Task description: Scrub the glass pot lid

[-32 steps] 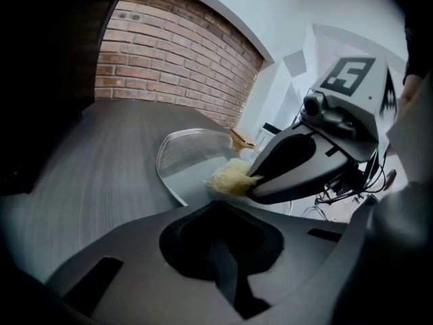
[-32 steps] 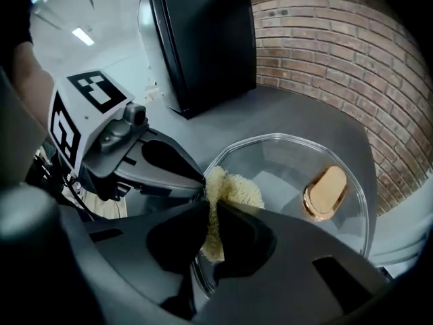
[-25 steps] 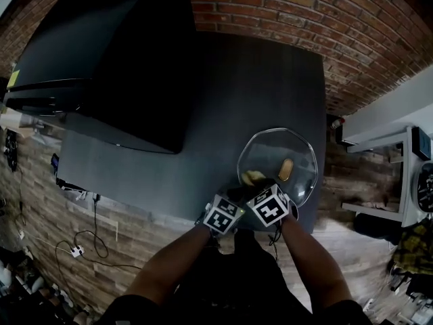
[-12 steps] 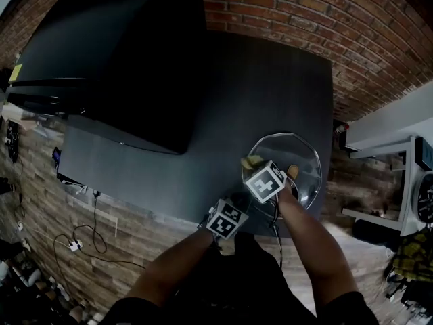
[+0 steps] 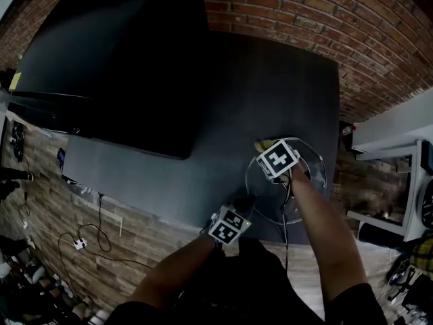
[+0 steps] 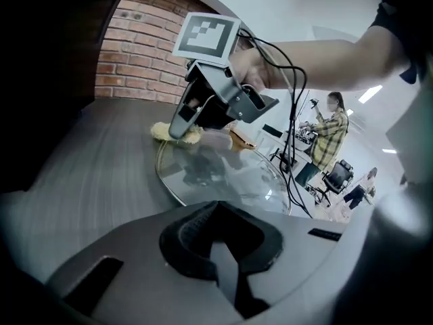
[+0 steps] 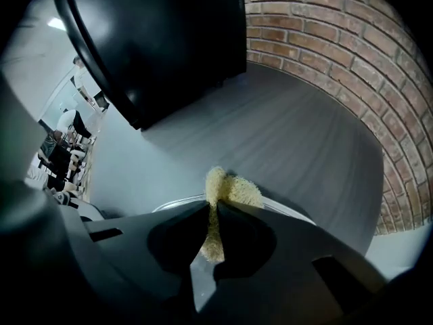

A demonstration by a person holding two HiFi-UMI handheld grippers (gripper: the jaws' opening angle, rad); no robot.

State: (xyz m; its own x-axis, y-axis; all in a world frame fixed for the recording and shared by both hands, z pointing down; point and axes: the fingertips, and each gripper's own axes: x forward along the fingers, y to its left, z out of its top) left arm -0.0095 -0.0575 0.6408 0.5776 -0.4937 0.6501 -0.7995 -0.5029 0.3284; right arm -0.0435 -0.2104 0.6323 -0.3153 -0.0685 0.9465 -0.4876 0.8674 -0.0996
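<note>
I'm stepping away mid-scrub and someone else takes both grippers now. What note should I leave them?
Right gripper: shut on the yellow scrub pad, at the far rim of the glass pot lid.
Left gripper: shut, empty, just short of the lid's near rim.
Lid: flat on the dark table, knob up.
Done: cannot tell how much is scrubbed.
Left: probably working the pad across the glass.

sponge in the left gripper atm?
No, the yellow sponge is clamped between the jaws of the right gripper, at the rim of the glass pot lid.
</note>
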